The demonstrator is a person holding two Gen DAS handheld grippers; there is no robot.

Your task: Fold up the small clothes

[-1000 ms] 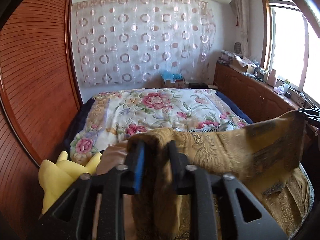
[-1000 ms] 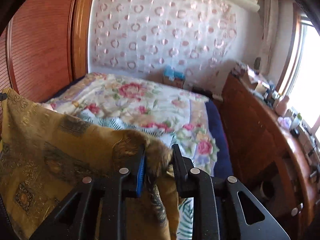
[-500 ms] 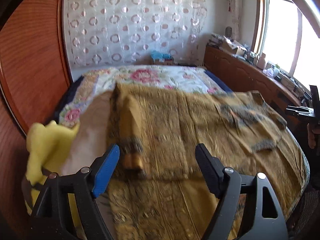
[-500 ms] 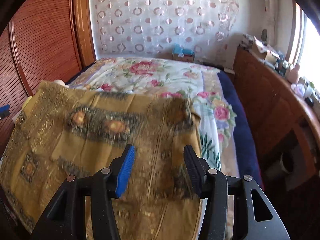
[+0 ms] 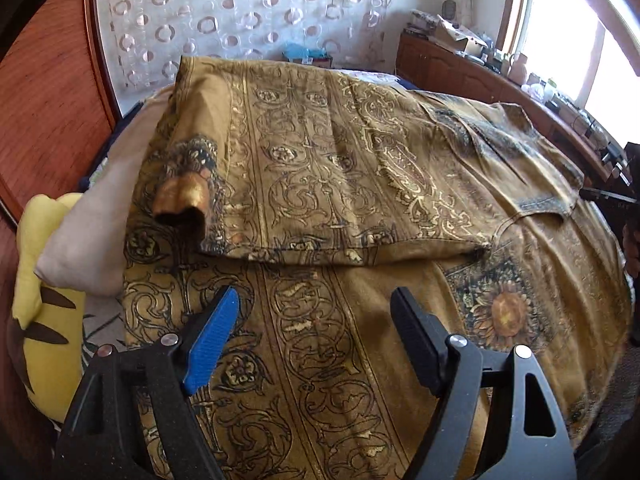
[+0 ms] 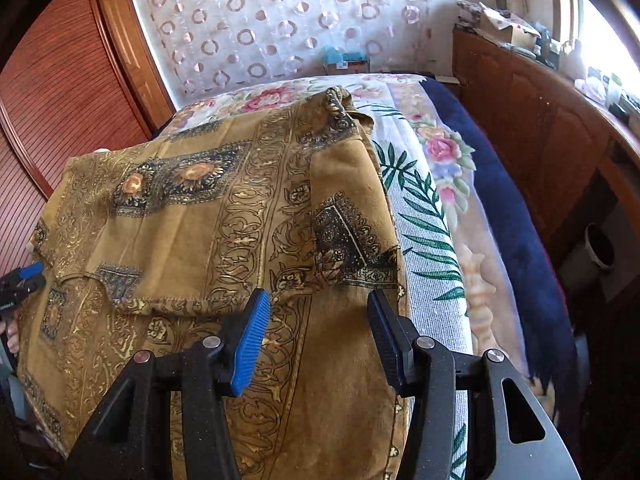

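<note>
A golden-brown garment [image 5: 320,160] with scroll and sunflower prints lies on the bed, its far half folded back over the near half; the fold's edge runs across the middle of the left wrist view. One sleeve end [image 5: 180,204] curls up at the left. My left gripper [image 5: 316,300] hovers open just above the lower layer, with nothing between its fingers. In the right wrist view the same garment [image 6: 220,220] covers the bed's left side. My right gripper [image 6: 318,300] is open over its near right corner and holds nothing.
A yellow plush toy [image 5: 44,320] and a beige pillow [image 5: 92,232] lie left of the garment. The floral bedspread [image 6: 424,208] and a dark blue blanket [image 6: 504,208] show to the right. A wooden cabinet [image 6: 540,128] lines the right wall, a slatted wardrobe [image 5: 48,100] the left.
Both grippers let go of the garment's edge and opened. The lifted cloth dropped flat onto the bed as a folded layer, and both grippers sank toward it.
</note>
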